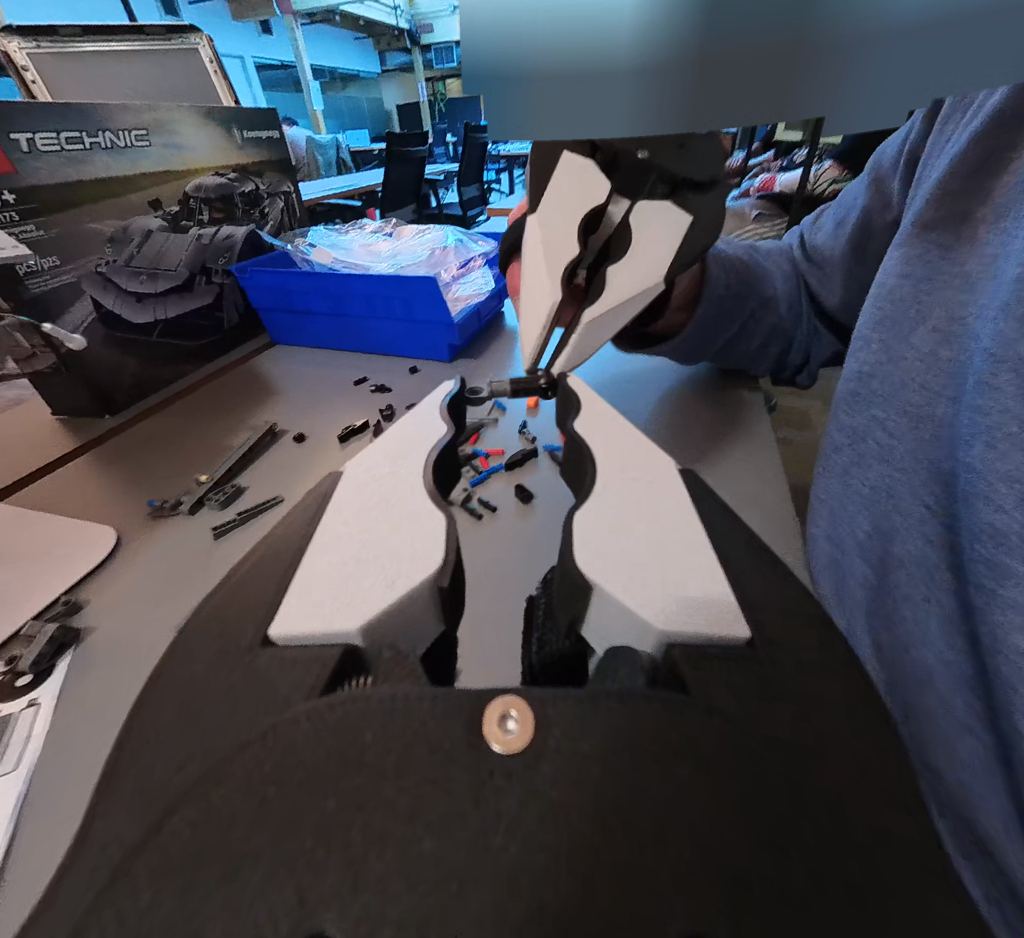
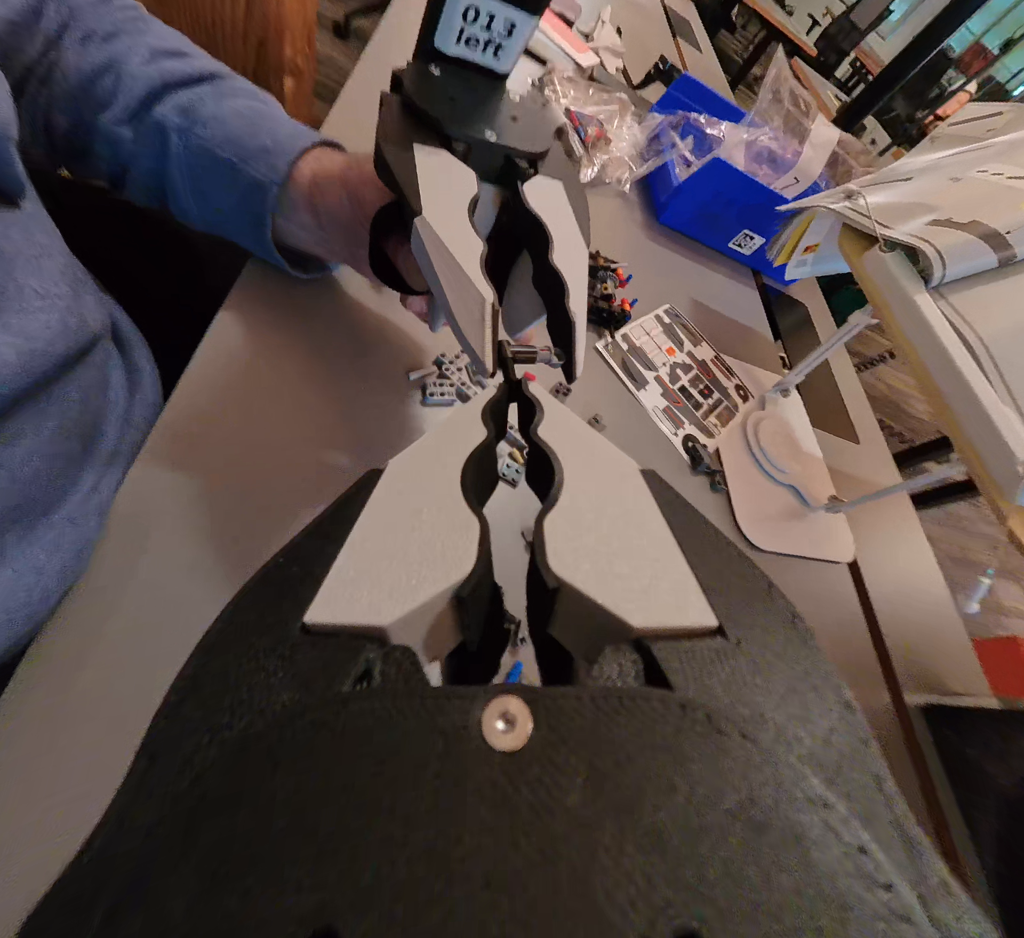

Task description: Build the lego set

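Left wrist view: I'm gripping a dark rod (image 1: 512,387) crosswise between my left gripper (image 1: 510,385) tips, held above the table (image 1: 332,401). At twelve o'clock my right gripper (image 1: 540,369) is pinching closed on what seems a thin black pin (image 1: 554,341), touching the rod's end. Loose pieces (image 1: 487,460) are lying below, toward six o'clock; a blue bin (image 1: 365,307) at ten.

Both tongs (image 1: 510,385) (image 2: 512,382) clamped, tip-to-tip

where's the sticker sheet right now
In the right wrist view, the sticker sheet lies flat on the grey table, right of the left gripper, between the blue bin and a white stand base.
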